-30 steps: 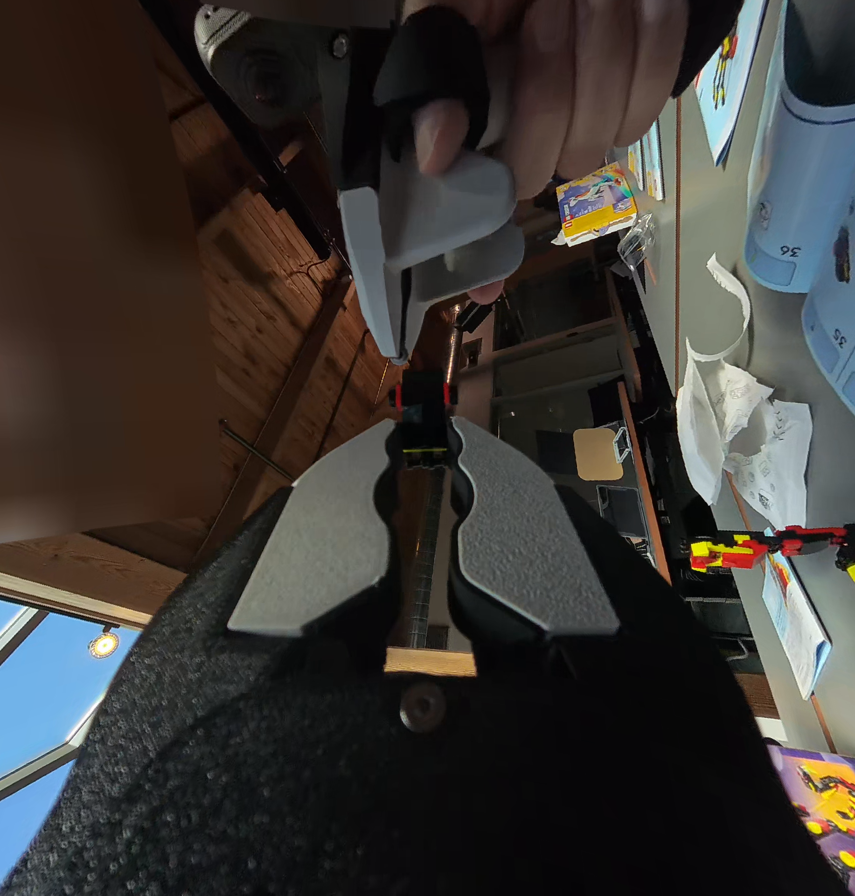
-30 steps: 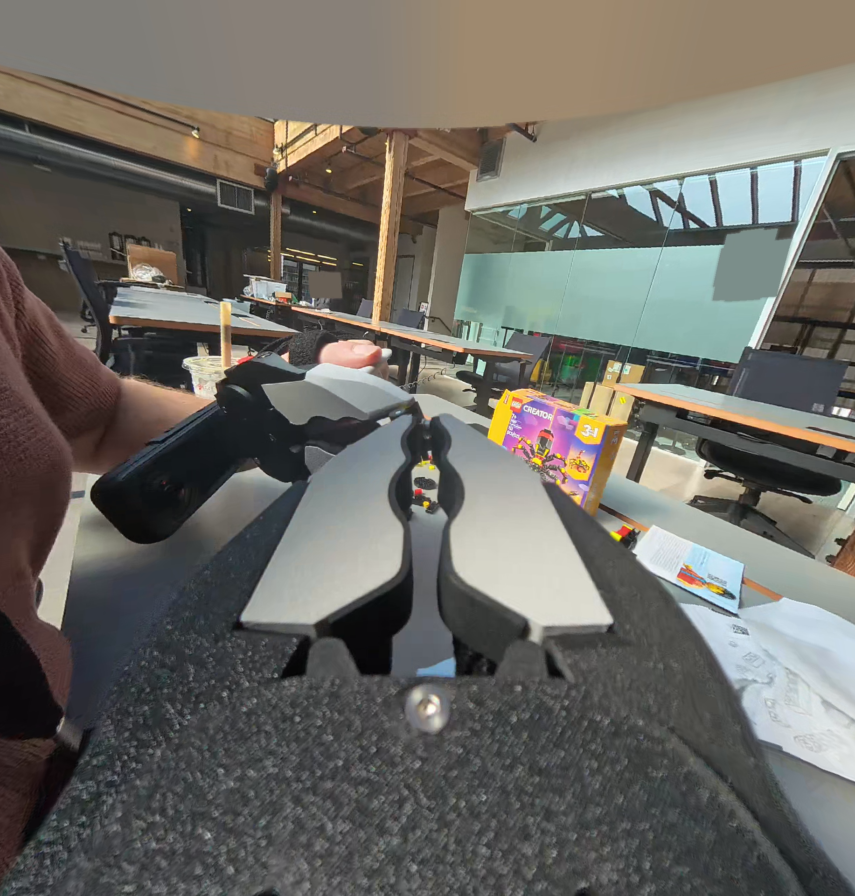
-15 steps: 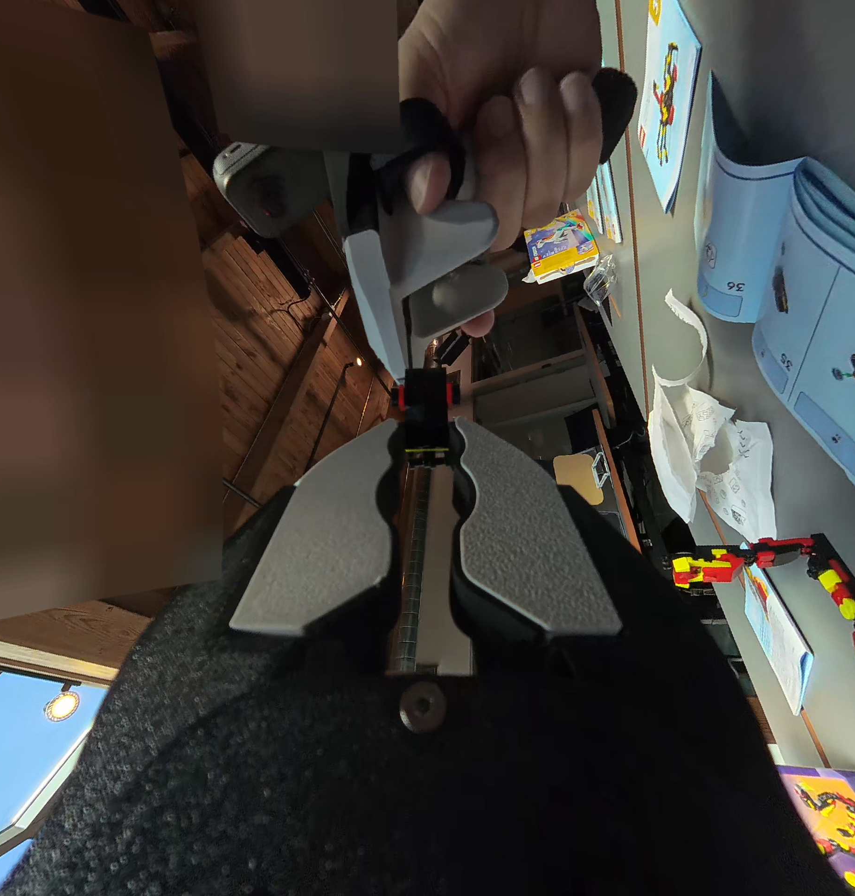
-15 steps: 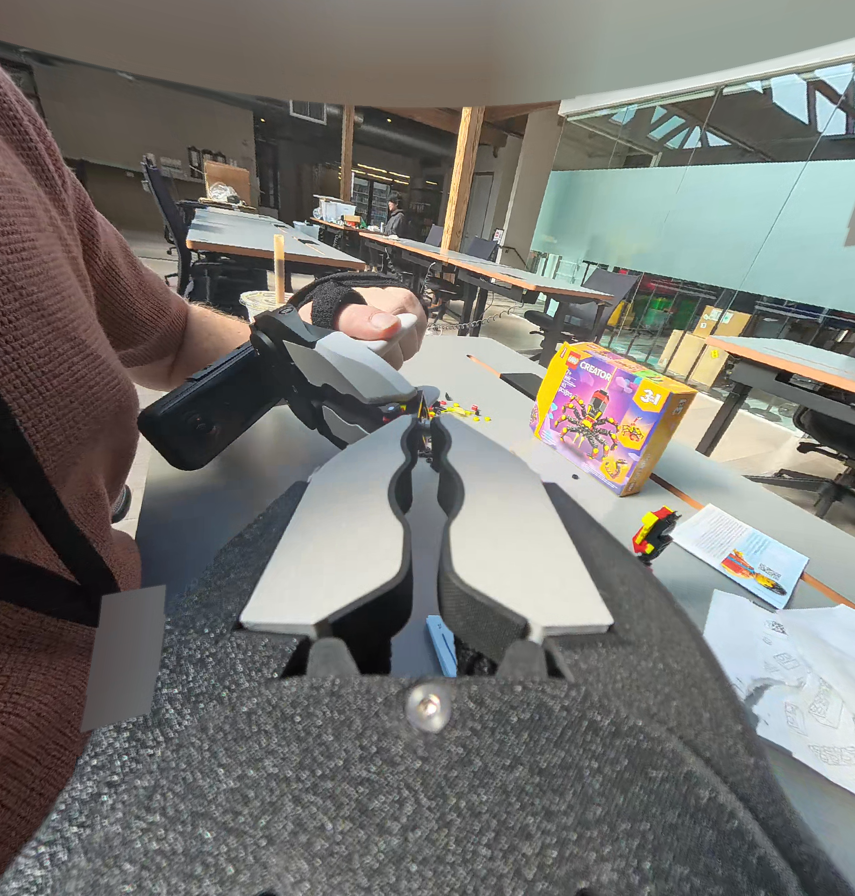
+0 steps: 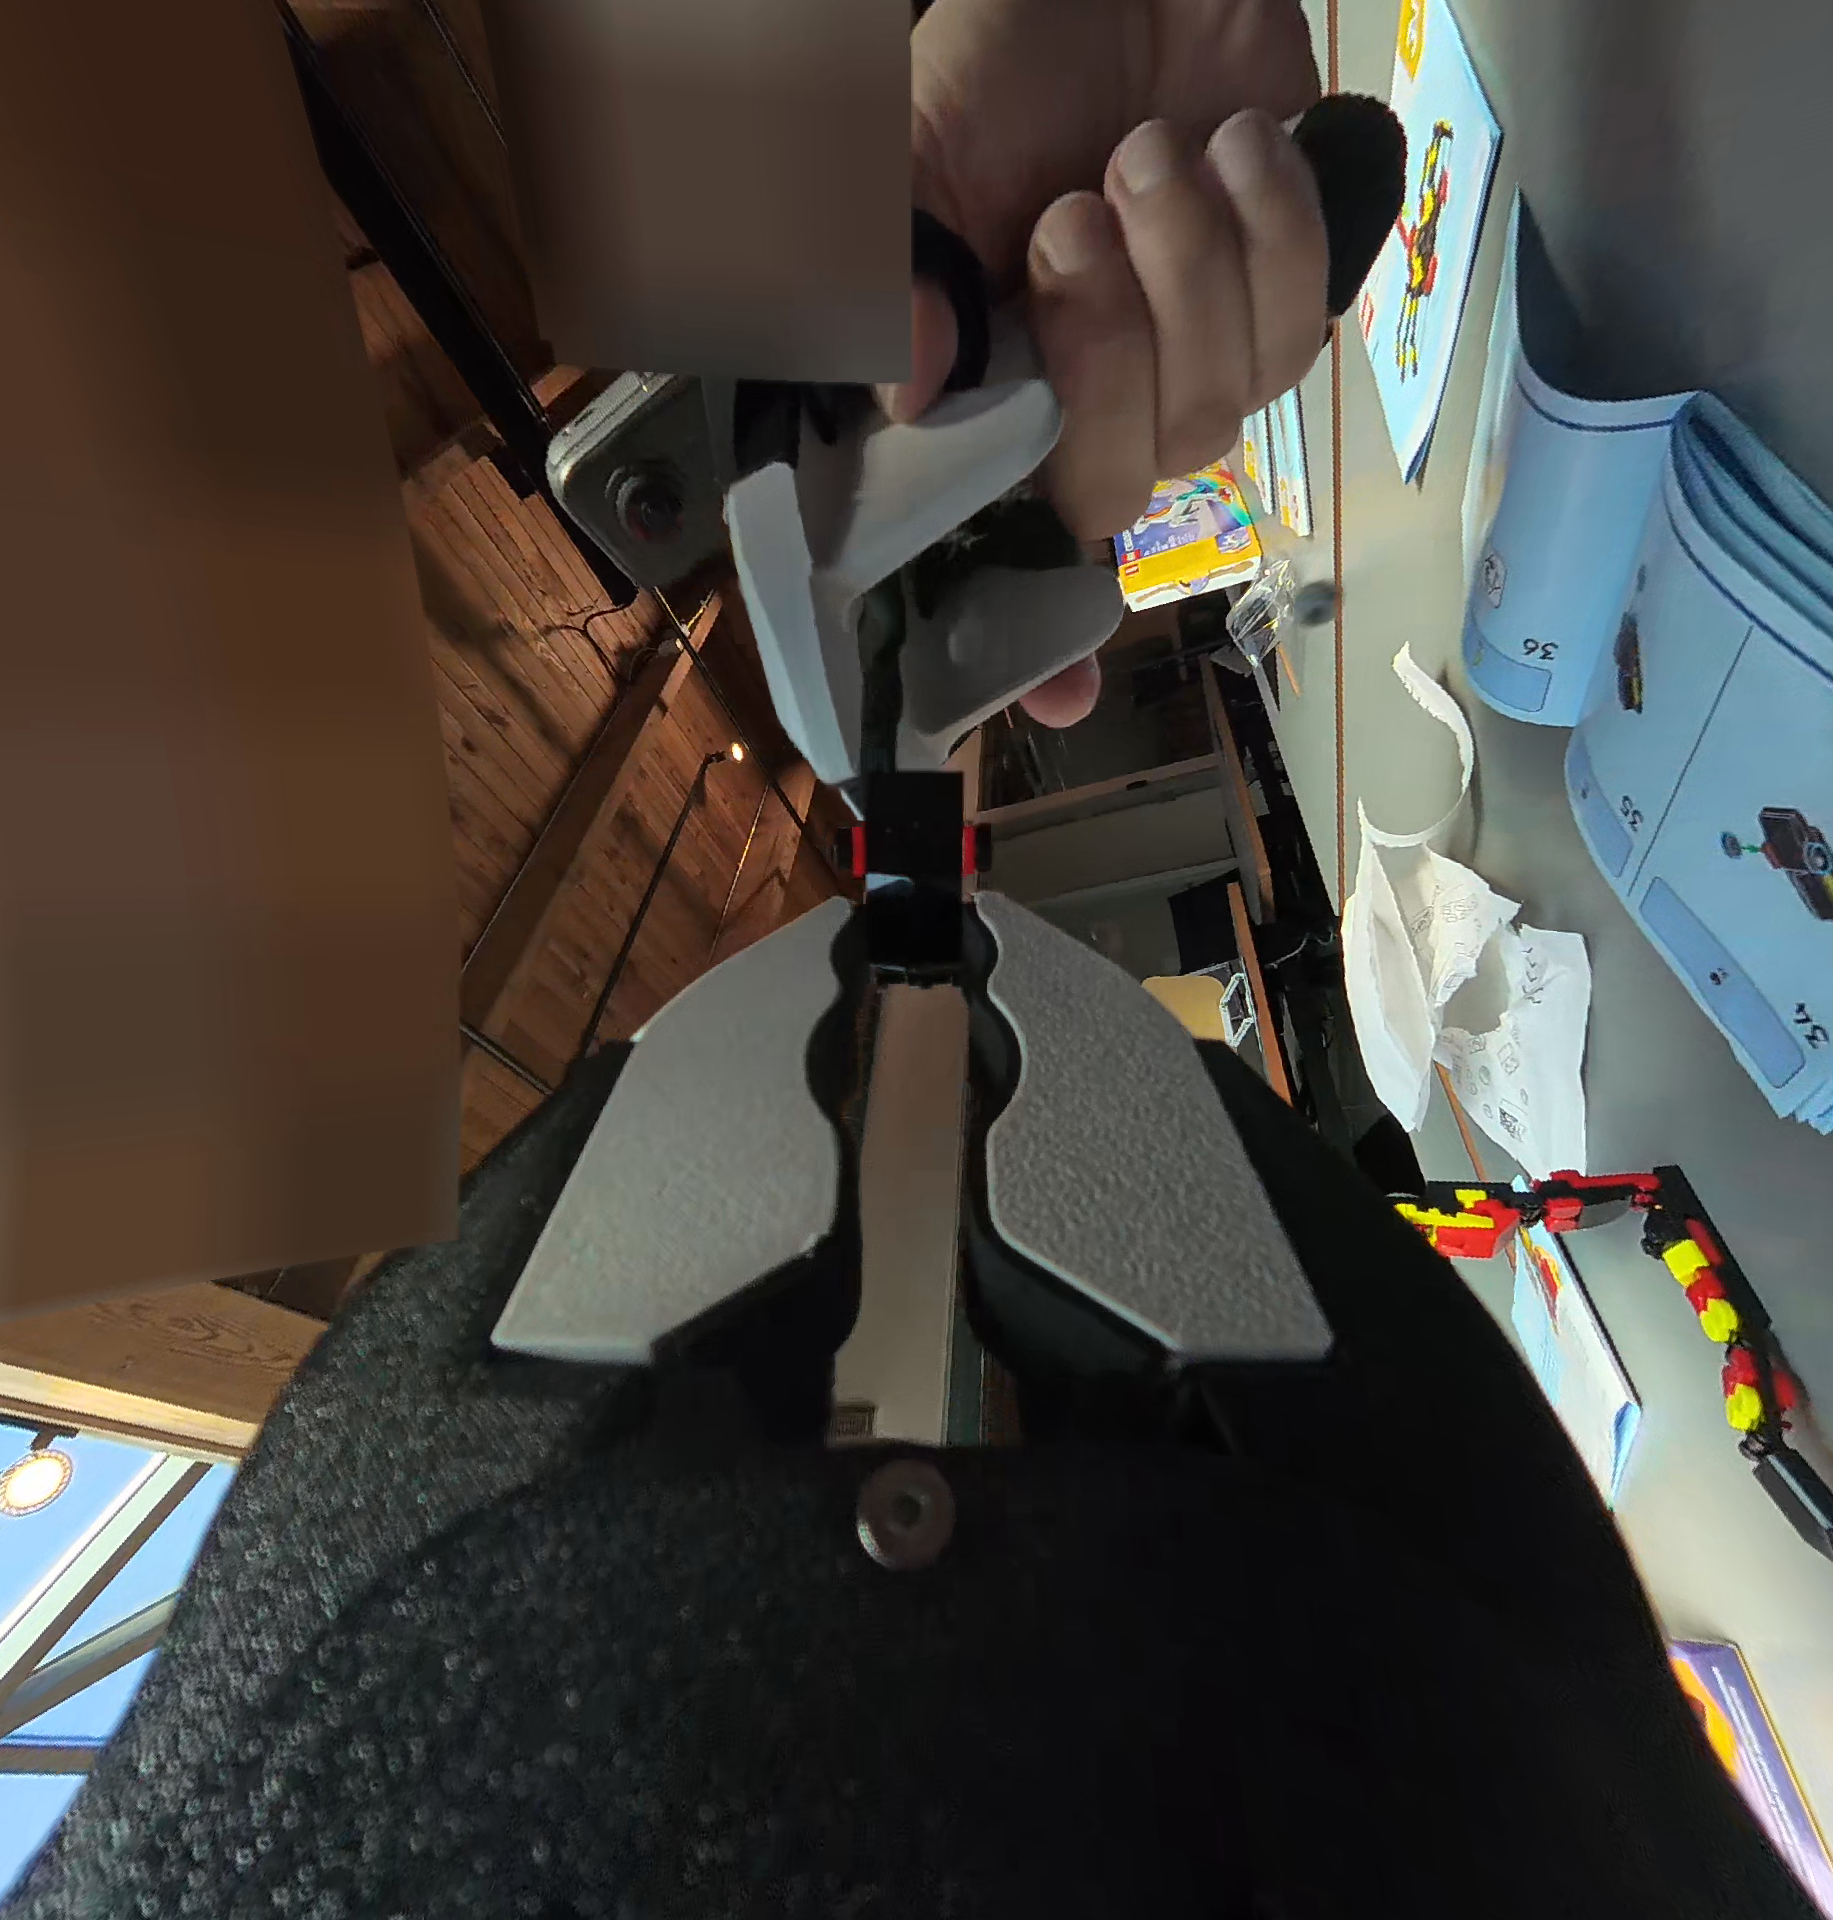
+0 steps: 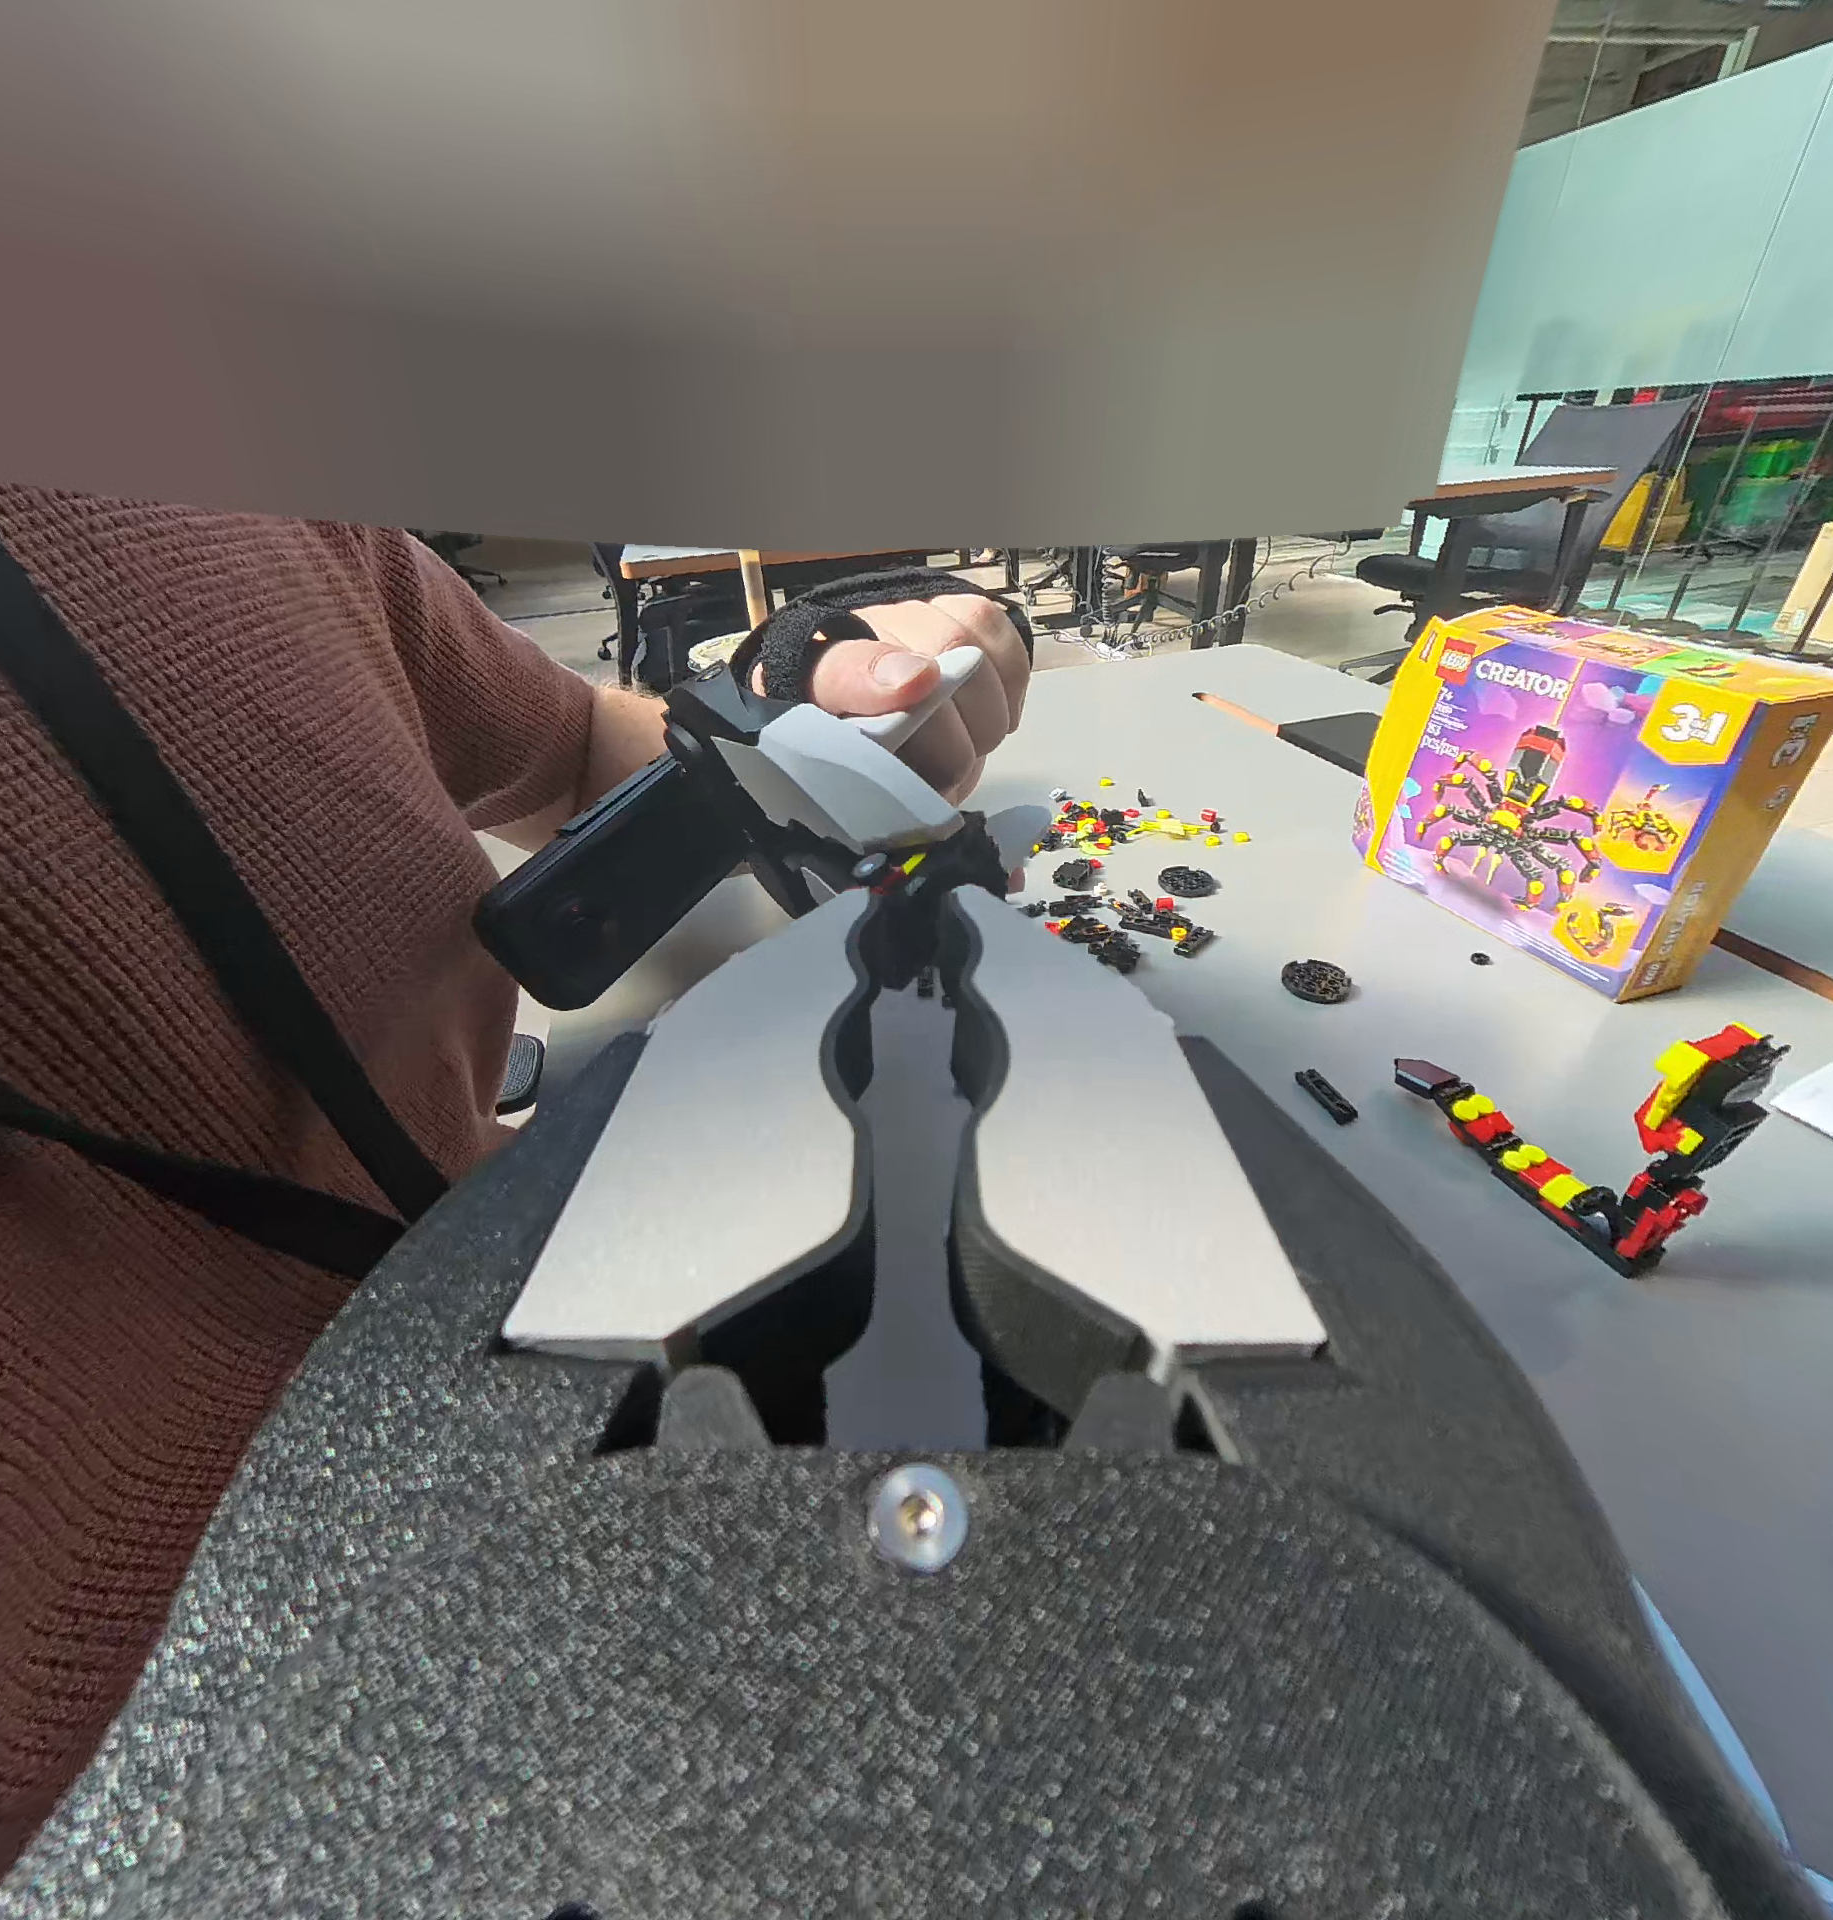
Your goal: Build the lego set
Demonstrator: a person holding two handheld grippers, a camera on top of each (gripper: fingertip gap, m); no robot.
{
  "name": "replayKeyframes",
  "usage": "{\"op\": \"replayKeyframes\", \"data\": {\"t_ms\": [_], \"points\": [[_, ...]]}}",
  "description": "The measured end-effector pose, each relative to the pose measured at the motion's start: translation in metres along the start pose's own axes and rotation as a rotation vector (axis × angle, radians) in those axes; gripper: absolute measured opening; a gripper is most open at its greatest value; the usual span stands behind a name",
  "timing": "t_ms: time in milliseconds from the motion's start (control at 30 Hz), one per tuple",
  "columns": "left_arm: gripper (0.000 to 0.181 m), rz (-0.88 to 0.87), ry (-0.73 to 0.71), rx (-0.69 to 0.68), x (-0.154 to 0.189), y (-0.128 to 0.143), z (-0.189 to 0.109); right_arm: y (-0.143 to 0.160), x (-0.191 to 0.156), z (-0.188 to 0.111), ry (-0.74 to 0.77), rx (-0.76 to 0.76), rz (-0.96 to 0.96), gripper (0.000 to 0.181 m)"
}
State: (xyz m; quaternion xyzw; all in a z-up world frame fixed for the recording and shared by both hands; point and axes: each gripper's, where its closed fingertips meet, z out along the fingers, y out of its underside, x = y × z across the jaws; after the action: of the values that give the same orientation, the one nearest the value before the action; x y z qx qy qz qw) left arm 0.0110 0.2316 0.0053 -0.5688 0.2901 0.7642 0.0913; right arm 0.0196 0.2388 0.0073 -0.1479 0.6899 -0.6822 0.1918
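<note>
Left gripper (image 5: pixel 914 920) clamps small black-and-red lego assembly (image 5: pixel 914 852) w/ jaws nearly closed. Right gripper (image 6: pixel 917 935) pinches same piece from opposite side, above grey table (image 6: pixel 1514 1351).

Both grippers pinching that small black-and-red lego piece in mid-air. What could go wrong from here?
1. The black-and-red assembly is held only at the tips of the left gripper and right gripper; an off-axis press may twist it loose.
2. If dropped, it could land among the loose pieces and be hard to find.
3. A slip might knock the finished snake model.
</note>
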Motion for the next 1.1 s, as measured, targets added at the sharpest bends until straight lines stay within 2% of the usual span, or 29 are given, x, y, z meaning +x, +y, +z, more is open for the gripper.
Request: {"op": "replayKeyframes", "data": {"t_ms": [100, 200, 300, 367, 433, 500, 533, 567, 600, 633, 667, 700, 767, 833, 967, 1100], "points": [[0.017, -0.020, 0.016, -0.016, 0.005, 0.003, -0.001, 0.000, -0.001, 0.000, 0.013, 0.007, 0.006, 0.017], [0.017, -0.047, 0.068, -0.046, 0.022, 0.007, -0.004, 0.014, 0.014, -0.009, 0.081, 0.012, 0.050, 0.018], [0.017, -0.103, 0.264, -0.122, 0.066, 0.016, -0.010, 0.045, 0.053, -0.032, 0.230, -0.021, 0.166, 0.020], [0.017, -0.187, 0.364, -0.172, 0.087, 0.017, -0.013, 0.039, 0.079, -0.045, 0.291, 0.147, 0.232, 0.020], [0.017, -0.206, 0.367, -0.209, 0.093, 0.018, -0.013, 0.013, 0.107, -0.063, 0.464, 0.275, 0.214, 0.019], [0.016, -0.214, 0.362, -0.244, 0.095, 0.022, -0.014, -0.017, 0.137, -0.106, 0.845, 0.537, 0.248, 0.008], [0.016, -0.224, 0.377, -0.261, 0.097, 0.024, -0.016, -0.030, 0.132, -0.108, 0.872, 0.606, 0.186, 0.008], [0.017, -0.229, 0.388, -0.275, 0.098, 0.027, -0.018, -0.036, 0.130, -0.104, 0.906, 0.585, 0.084, 0.005], [0.016, -0.238, 0.396, -0.281, 0.099, 0.029, -0.021, -0.035, 0.136, -0.103, 0.970, 0.551, 0.062, 0.005], [0.017, -0.257, 0.404, -0.289, 0.099, 0.031, -0.024, -0.037, 0.133, -0.087, 0.874, 0.526, 0.107, 0.006], [0.017, -0.286, 0.406, -0.301, 0.098, 0.035, -0.026, -0.041, 0.118, -0.063, 0.664, 0.491, 0.122, 0.008], [0.017, -0.314, 0.406, -0.309, 0.098, 0.037, -0.027, -0.038, 0.112, -0.054, 0.612, 0.450, 0.105, 0.010], [0.017, -0.328, 0.403, -0.328, 0.095, 0.039, -0.029, -0.036, 0.108, -0.075, 0.730, 0.396, -0.008, 0.012], [0.017, -0.334, 0.391, -0.329, 0.089, 0.036, -0.032, -0.048, 0.085, -0.108, 0.765, 0.363, -0.123, 0.013], [0.017, -0.328, 0.393, -0.316, 0.079, 0.027, -0.040, -0.058, 0.053, -0.175, 0.890, 0.293, -0.184, 0.016], [0.017, -0.287, 0.393, -0.331, 0.054, 0.025, -0.047, -0.073, 0.011, -0.198, 0.923, 0.267, -0.245, 0.016]]}}
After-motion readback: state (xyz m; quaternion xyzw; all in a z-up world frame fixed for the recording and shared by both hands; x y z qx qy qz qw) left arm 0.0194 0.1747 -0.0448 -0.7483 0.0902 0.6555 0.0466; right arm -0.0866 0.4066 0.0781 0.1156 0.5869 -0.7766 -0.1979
